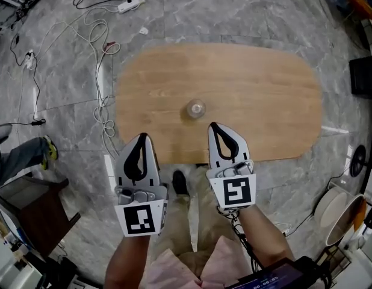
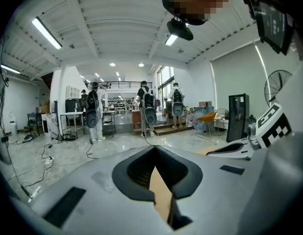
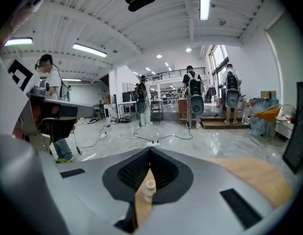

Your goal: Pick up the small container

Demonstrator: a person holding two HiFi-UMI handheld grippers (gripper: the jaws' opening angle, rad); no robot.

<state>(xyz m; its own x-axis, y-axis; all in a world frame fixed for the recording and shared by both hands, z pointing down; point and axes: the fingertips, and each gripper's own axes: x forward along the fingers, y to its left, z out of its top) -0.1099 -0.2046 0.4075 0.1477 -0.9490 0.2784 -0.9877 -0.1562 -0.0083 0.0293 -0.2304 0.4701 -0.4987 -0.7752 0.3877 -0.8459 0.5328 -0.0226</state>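
Head view: left tongs (image 1: 144, 137) reach just over the near edge of the wooden surface (image 1: 264, 95). Tips are pressed together, nothing held. Left gripper view agrees, with only bare wood showing through the loop behind the tips. Small container (image 1: 195, 108) stands upright mid-surface, clear of both tongs. Right tongs (image 1: 213, 126) lie near it, not touching, tips likewise closed and empty. Right gripper view shows the container through the gap, ahead on the wood.
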